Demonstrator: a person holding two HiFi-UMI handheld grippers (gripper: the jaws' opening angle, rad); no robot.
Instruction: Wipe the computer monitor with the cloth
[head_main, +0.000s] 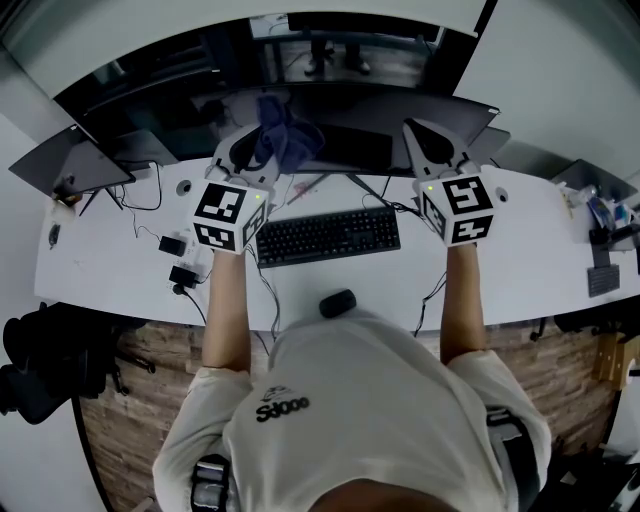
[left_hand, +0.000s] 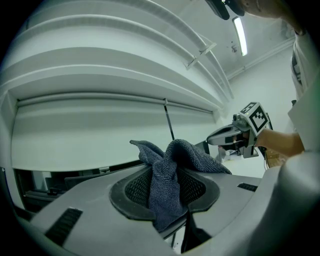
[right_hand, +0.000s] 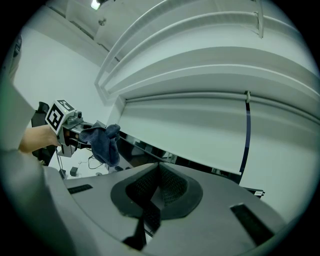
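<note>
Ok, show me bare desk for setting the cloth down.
Bare: the white desk right of the black keyboard, up to the clutter at its right end. Crowded: black cables and adapters left of the keyboard.

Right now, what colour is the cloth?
Dark blue-grey cloth, clearest in the left gripper view.

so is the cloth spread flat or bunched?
Bunched. The cloth sits crumpled in loose folds, clamped between the left tool's jaws, ends drooping.

You wear a white T-shirt with a dark logo; grey left claw and right claw bear black-and-white marker cubes.
</note>
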